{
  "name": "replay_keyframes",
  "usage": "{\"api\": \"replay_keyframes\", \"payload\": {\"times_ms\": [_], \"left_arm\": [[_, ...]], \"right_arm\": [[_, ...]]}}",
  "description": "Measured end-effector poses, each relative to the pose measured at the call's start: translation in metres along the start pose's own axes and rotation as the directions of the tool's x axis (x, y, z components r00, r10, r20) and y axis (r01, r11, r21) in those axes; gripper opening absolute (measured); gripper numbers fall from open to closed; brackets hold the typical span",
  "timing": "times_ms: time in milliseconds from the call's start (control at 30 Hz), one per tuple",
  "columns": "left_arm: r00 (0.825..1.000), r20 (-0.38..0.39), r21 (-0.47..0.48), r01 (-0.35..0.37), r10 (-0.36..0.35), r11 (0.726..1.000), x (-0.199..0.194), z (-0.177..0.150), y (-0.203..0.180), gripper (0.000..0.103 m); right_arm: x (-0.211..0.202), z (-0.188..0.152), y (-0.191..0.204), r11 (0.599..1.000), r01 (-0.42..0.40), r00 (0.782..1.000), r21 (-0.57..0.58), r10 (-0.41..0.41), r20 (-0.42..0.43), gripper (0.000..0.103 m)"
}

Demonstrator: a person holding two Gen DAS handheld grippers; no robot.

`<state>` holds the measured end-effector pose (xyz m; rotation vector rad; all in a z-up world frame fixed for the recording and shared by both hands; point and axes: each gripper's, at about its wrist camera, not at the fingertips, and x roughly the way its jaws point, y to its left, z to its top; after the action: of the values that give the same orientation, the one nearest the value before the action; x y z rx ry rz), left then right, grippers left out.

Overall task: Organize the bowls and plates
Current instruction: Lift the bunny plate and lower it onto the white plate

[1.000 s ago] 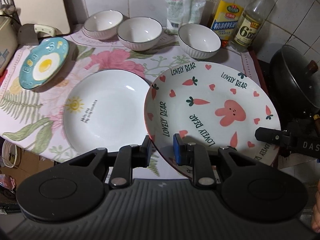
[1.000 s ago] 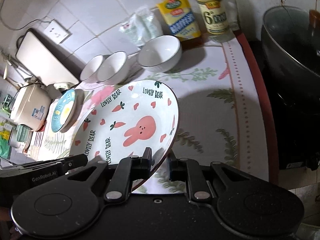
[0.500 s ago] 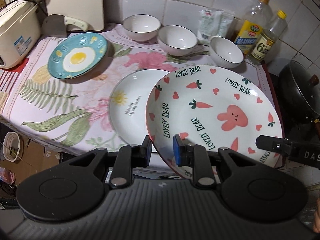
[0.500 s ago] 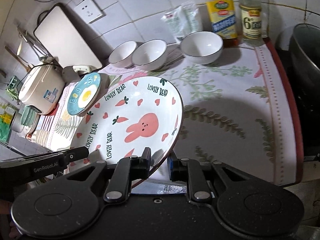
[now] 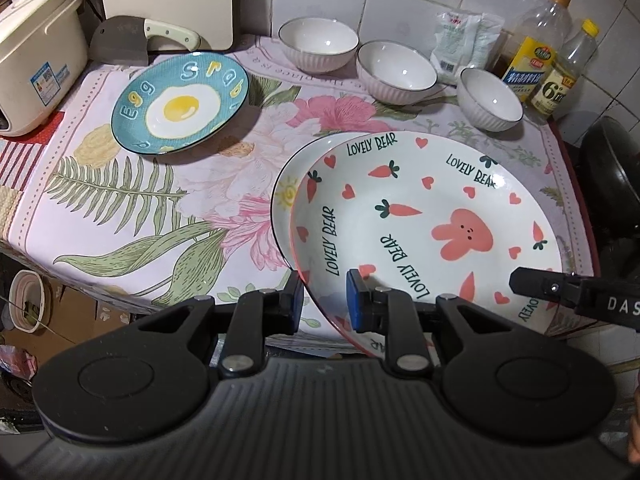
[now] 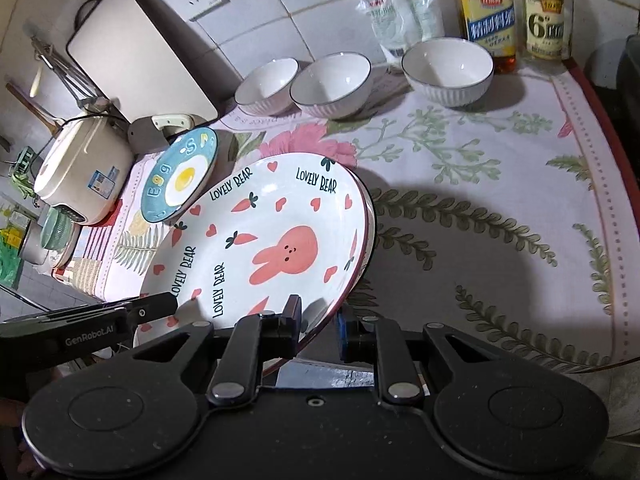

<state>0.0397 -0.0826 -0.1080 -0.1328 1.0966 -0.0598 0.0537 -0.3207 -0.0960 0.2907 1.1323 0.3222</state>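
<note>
Both grippers hold the big "Lovely Bear" rabbit plate point(image 5: 432, 216) by its near rim. My left gripper point(image 5: 325, 300) is shut on its left near edge; my right gripper point(image 6: 319, 320) is shut on its right near edge. The rabbit plate point(image 6: 264, 240) hangs over the white sun plate point(image 5: 285, 196), covering most of it. A blue egg plate point(image 5: 180, 104) lies at the back left. Three white ribbed bowls point(image 5: 318, 42) point(image 5: 396, 70) point(image 5: 490, 98) stand in a row at the back.
A rice cooker point(image 5: 36, 60), a cleaver point(image 5: 132, 40) and a cutting board point(image 5: 168, 0) stand at the back left. Oil bottles point(image 5: 532, 60) and a white packet point(image 5: 464, 44) stand at the back right. A black wok point(image 5: 612, 184) sits to the right of the floral tablecloth point(image 5: 132, 184).
Both grippers have carried the rabbit plate left and over the white sun plate, which is now mostly covered. The views have pulled back and up.
</note>
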Motion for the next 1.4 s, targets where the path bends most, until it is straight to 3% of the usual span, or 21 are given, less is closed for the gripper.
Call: {"api": "replay_keyframes", "payload": {"times_ms": [533,900,1233,1400], "left_arm": [[0.996,-0.088,-0.026,-0.024,0.021,0.999,0.058,0.008,0.025,0.021],[0.993,-0.119,-0.016,-0.023,0.021,1.000,0.070,0.020,0.031,0.021],[0.986,-0.167,-0.041,0.007,-0.014,0.999,0.080,0.019,0.035,0.021],[0.983,-0.181,-0.044,0.011,-0.019,0.999,0.081,0.016,0.031,0.021]], "right_arm": [[0.061,0.011,0.002,0.999,0.028,0.996,0.023,-0.026,-0.091,0.022],[0.075,0.020,0.007,0.998,0.056,0.993,0.014,-0.054,-0.108,0.022],[0.091,0.016,0.025,0.977,0.187,0.976,-0.102,-0.197,-0.095,0.033],[0.099,0.010,0.035,0.945,0.271,0.955,-0.185,-0.288,-0.072,0.039]]}}
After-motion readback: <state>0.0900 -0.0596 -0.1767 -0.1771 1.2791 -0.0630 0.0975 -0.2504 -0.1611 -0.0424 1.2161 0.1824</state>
